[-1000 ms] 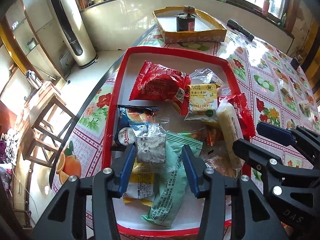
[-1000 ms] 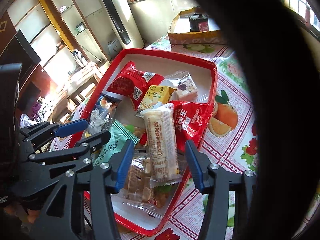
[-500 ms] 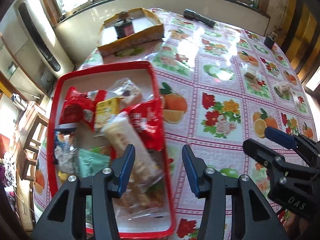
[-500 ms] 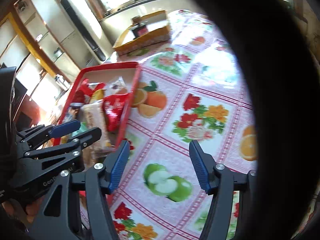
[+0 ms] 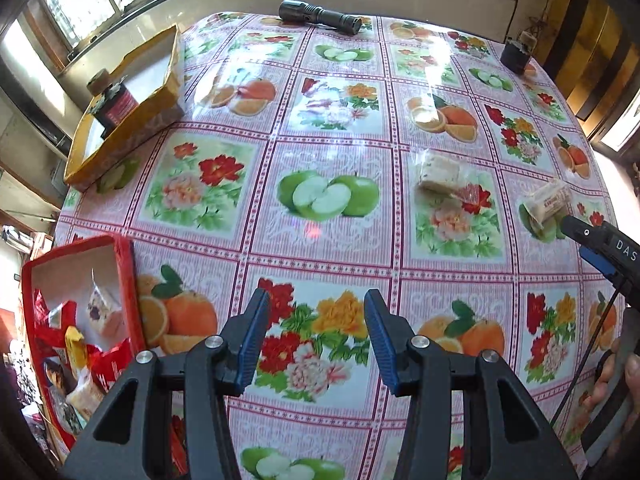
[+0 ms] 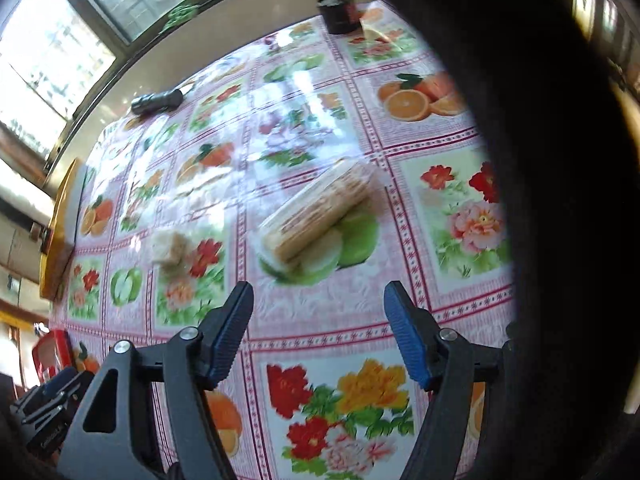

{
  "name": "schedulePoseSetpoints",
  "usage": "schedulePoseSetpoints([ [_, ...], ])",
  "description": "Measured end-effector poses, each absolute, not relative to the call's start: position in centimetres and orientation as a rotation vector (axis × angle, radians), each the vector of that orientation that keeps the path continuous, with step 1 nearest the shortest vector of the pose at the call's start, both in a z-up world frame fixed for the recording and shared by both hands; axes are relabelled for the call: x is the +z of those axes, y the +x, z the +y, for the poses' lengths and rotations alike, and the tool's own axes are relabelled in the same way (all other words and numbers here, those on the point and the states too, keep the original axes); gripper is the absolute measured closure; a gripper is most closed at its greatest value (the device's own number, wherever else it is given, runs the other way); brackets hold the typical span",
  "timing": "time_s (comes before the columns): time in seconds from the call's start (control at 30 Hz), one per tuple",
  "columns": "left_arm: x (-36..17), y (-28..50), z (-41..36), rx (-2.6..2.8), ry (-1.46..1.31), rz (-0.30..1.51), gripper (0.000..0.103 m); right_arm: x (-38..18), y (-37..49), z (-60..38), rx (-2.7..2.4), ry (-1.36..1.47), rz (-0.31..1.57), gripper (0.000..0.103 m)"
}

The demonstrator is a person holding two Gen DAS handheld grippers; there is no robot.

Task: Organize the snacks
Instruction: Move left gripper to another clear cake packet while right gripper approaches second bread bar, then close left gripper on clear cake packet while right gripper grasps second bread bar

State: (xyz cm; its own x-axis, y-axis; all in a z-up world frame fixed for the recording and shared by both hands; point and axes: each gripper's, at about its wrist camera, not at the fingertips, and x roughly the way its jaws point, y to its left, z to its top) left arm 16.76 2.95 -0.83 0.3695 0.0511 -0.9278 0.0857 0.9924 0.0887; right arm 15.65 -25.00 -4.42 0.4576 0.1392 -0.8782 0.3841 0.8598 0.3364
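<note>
My left gripper (image 5: 316,312) is open and empty above the flowered tablecloth. The red tray (image 5: 127,276) with several snack packets lies at its lower left. A small clear-wrapped pale snack (image 5: 438,170) and a long wrapped cracker pack (image 5: 546,202) lie loose on the cloth to the right. My right gripper (image 6: 318,308) is open and empty, just short of the cracker pack (image 6: 320,210). The small pale snack (image 6: 170,246) lies to its left. The right gripper shows at the left wrist view's right edge (image 5: 596,248).
A yellow cardboard box (image 5: 132,128) with a dark jar (image 5: 114,100) stands at the back left. A black flashlight (image 5: 320,16) lies at the far edge. A small dark jar (image 5: 516,50) stands at the back right. A dark blur covers the right wrist view's right side.
Both grippers have swung right, away from the red tray, out over the tablecloth. The loose snacks have come into view. Both grippers stay open and empty.
</note>
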Motion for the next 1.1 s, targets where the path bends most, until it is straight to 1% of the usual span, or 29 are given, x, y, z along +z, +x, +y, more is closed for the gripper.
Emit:
schedulePoseSetpoints([
  [0.13,-1.2,19.8,1.9,0.008,0.145,1.21,0.055,-5.4,18.0,-26.1,-0.224,0.587,1.101,0.033],
  [0.37,-1.2,24.2,0.6,-0.006,0.032,1.227,0.055,-5.6,21.4,-24.1,-0.194,0.428,1.122,0.032],
  [0.4,-1.2,24.8,0.2,-0.021,0.01,1.229,0.055,-5.6,21.6,-23.7,-0.172,0.399,1.118,0.033],
  [0.43,-1.1,25.3,-0.2,-0.038,-0.013,1.231,0.055,-5.6,21.8,-23.3,-0.146,0.366,1.113,0.04],
  [0.5,-1.2,26.3,-1.4,-0.071,-0.044,1.245,0.055,-5.7,21.8,-22.8,-0.113,0.304,1.106,0.049],
  [0.6,-1.6,27.4,-3.2,-0.094,-0.053,1.249,0.055,-5.8,21.7,-22.7,-0.081,0.248,1.107,0.055],
  [0.7,-2.5,27.8,-4.9,-0.1,-0.041,1.26,0.055,-5.8,21.7,-22.5,-0.058,0.203,1.116,0.055],
  [0.77,-3.3,27.9,-6.2,-0.091,0.014,1.257,0.055,-5.8,22.1,-22.3,-0.046,0.176,1.122,0.055],
  [0.9,-4.9,27.9,-7.1,-0.064,0.05,1.27,0.055,-5.9,22.2,-22.4,-0.026,0.165,1.124,0.055],
  [0.97,-5.7,28.1,-7.2,-0.041,0.051,1.287,0.055,-5.9,22.2,-22.3,-0.02,0.155,1.127,0.054],
  [1.0,-6.1,28.1,-7.3,-0.026,0.056,1.297,0.053,-5.9,22.1,-22.1,-0.015,0.14,1.129,0.052],
  [1.03,-6.0,27.9,-7.5,-0.013,0.065,1.271,0.053,-6.0,22.1,-21.8,-0.009,0.115,1.13,0.05],
  [1.1,-6.1,27.4,-7.8,-0.021,0.077,1.262,0.053,-6.1,21.9,-21.2,-0.01,0.064,1.123,0.05],
])
